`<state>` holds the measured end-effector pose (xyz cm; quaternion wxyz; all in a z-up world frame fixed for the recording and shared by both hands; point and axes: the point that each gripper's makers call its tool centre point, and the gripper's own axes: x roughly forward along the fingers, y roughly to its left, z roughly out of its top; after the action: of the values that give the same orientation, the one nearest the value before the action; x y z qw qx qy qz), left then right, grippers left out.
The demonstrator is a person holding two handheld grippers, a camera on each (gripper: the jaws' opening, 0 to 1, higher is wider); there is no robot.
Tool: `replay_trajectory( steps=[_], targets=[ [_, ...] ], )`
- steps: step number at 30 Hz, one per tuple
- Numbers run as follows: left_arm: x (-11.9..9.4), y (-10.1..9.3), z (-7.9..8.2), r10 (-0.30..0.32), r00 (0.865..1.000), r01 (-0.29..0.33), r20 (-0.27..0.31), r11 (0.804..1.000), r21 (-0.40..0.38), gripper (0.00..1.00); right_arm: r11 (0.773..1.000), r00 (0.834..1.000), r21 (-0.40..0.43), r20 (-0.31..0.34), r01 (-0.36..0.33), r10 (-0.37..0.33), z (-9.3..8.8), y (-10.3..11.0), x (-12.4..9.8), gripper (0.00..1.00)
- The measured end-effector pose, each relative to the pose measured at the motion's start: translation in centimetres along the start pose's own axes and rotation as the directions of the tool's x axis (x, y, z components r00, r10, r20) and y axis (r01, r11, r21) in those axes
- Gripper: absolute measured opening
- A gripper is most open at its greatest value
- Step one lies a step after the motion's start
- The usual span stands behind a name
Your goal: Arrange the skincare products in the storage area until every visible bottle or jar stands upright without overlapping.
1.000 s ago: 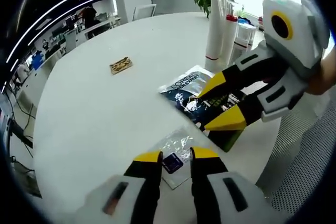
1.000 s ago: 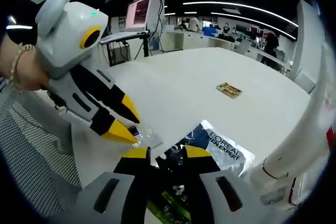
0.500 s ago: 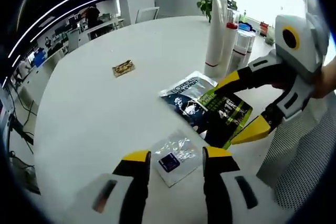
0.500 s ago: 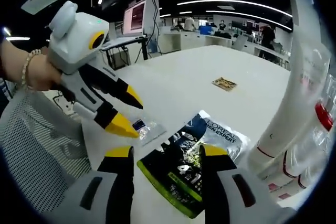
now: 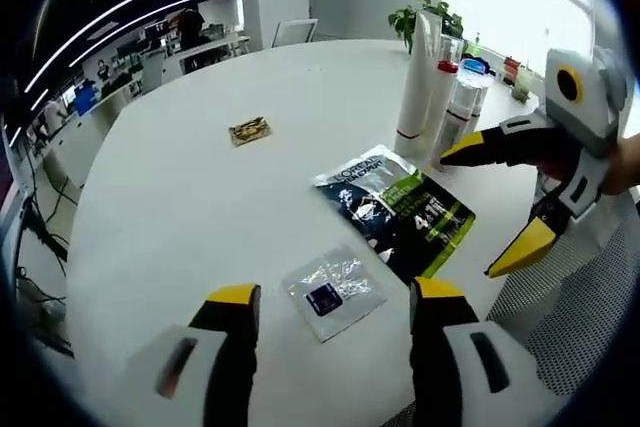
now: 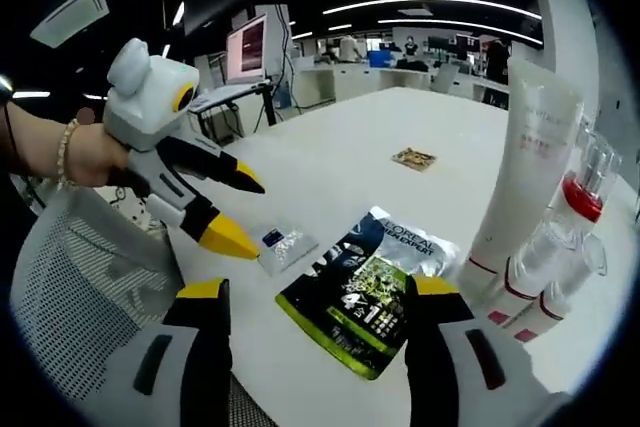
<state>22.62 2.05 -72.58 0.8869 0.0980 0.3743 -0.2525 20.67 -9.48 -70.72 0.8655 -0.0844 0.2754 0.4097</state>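
Note:
A tall white tube (image 5: 417, 87) stands upright at the far side of the white table (image 5: 200, 207), with clear red-capped bottles (image 5: 462, 97) beside it. A black-and-green L'Oreal sachet (image 5: 400, 212) lies flat, and a small clear sachet (image 5: 332, 292) lies nearer. My left gripper (image 5: 335, 294) hovers open over the small sachet, holding nothing. My right gripper (image 5: 495, 202) comes in from the right, open, beside the black sachet. In the right gripper view, my right gripper (image 6: 318, 289) stands open before the black sachet (image 6: 375, 282). The left gripper (image 6: 240, 210) is near the small sachet (image 6: 285, 247), and the tube (image 6: 525, 157) and bottles (image 6: 570, 202) stand at right.
A small gold packet (image 5: 249, 131) lies alone mid-table, also the gold packet (image 6: 413, 158) beyond the sachets. A mesh chair (image 6: 90, 287) sits at the near table edge. A potted plant (image 5: 425, 12) stands behind the tube. Desks and monitors fill the office beyond.
Both grippers' jaws have spread from nearly shut to wide open and drawn back from the two sachets, which lie flat on the table.

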Motion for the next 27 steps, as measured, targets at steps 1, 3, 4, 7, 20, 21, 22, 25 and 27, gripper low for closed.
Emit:
replay_trajectory(
  steps=[1, 3, 4, 7, 20, 21, 22, 25, 27],
  targets=[
    [-0.2, -0.1, 0.1, -0.002, 1.000, 0.002, 0.004, 1.000, -0.005, 0.66, 1.000, 1.000, 0.005, 0.004, 0.007, -0.007, 0.0, -0.1, -0.3, 0.73],
    [-0.5, -0.2, 0.0, 0.002, 1.000, -0.002, 0.011, 1.000, -0.009, 0.67, 1.000, 1.000, 0.017, 0.008, 0.018, -0.018, 0.0, -0.4, -0.7, 0.75],
    [-0.6, -0.2, -0.1, 0.003, 1.000, -0.003, 0.012, 1.000, -0.010, 0.68, 0.999, 1.000, 0.023, 0.009, 0.024, -0.024, 0.0, -0.4, -1.0, 0.76],
    [-1.1, -0.4, -0.1, -0.005, 1.000, 0.006, 0.019, 1.000, -0.026, 0.70, 0.998, 0.999, 0.040, 0.010, 0.048, -0.049, 0.0, -0.8, -1.9, 0.78],
    [-2.9, 0.7, 0.0, 0.015, 0.999, -0.012, 0.047, 0.998, -0.063, 0.75, 0.987, 0.990, 0.094, 0.031, 0.132, -0.135, -0.1, -3.2, -4.9, 0.84],
    [-3.0, 0.9, 0.0, 0.018, 0.999, -0.015, 0.049, 0.998, -0.065, 0.75, 0.986, 0.989, 0.096, 0.030, 0.140, -0.143, -0.1, -3.3, -5.2, 0.85],
    [-3.1, 0.9, 0.0, 0.020, 0.999, -0.017, 0.049, 0.998, -0.067, 0.75, 0.985, 0.988, 0.097, 0.031, 0.145, -0.148, -0.2, -3.4, -5.4, 0.85],
    [-3.4, 0.7, 0.1, 0.023, 0.998, -0.019, 0.053, 0.997, -0.073, 0.76, 0.981, 0.986, 0.107, 0.033, 0.159, -0.163, -0.4, -4.0, -6.0, 0.85],
    [-3.7, 0.7, 0.1, 0.022, 0.998, -0.017, 0.056, 0.997, -0.081, 0.76, 0.979, 0.984, 0.115, 0.033, 0.171, -0.175, -0.3, -4.4, -6.4, 0.85]
  ],
)
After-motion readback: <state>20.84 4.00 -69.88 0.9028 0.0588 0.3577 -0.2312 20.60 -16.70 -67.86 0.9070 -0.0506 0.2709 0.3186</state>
